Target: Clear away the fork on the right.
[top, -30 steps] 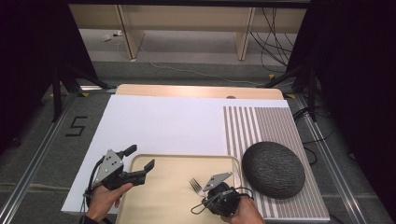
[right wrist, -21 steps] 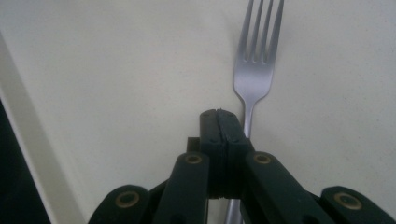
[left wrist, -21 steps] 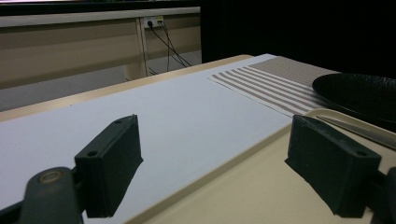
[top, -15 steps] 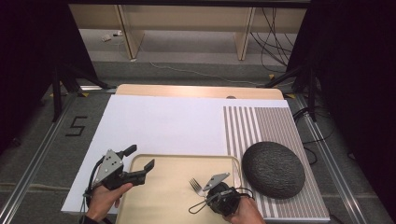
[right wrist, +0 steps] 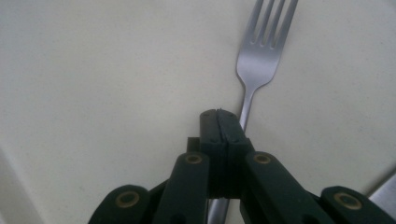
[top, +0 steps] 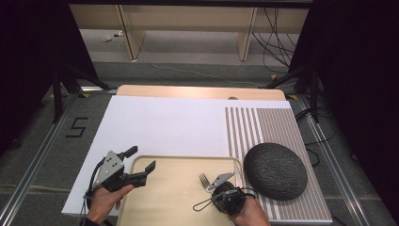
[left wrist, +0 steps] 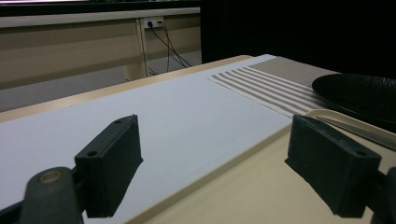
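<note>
High view: left tongs (top: 141, 160) gape over tray (top: 179, 165); right tongs (right wrist: 218, 114) closed, seemingly beside fork (right wrist: 259, 60).

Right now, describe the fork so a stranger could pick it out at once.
Find the beige tray at the table's near edge. Toward its right side, left of the dark round plate, lies the fork, tines pointing away. It is the only silver utensil there, with the right gripper at its handle.

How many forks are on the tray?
1. The fork lies on the beige tray, near its right side, tines pointing away from the person. The right gripper sits closed over its handle. A knife lies nearby; more could hide under the hands.
</note>
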Tool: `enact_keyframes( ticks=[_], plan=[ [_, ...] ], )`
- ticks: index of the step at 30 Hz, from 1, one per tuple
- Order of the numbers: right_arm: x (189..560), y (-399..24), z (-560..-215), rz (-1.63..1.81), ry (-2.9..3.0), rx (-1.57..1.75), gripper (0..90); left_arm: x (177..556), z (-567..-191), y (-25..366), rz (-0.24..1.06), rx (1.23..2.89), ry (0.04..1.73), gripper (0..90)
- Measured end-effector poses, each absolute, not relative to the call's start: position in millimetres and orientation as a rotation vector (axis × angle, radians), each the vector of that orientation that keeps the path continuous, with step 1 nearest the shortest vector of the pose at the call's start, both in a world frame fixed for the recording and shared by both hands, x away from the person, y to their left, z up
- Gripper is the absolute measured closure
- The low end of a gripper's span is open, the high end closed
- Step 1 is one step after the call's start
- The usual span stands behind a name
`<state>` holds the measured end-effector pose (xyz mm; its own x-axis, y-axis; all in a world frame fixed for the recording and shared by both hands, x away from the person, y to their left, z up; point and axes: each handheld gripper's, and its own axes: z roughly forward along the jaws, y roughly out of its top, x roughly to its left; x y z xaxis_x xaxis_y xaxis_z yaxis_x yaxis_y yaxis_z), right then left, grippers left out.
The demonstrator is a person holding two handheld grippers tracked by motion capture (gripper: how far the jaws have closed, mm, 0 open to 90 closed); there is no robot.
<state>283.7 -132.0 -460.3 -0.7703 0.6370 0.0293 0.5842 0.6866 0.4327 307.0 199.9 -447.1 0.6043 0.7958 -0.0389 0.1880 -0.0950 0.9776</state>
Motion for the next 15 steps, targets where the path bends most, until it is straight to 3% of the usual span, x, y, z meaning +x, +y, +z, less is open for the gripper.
enact_keyframes(
  ticks=[15],
  plan=[
    [289.4,-146.3,-459.1,0.58,2.737,1.113,90.0,306.9,-447.2,199.4,0.619,1.614,0.833,17.2]
  ],
)
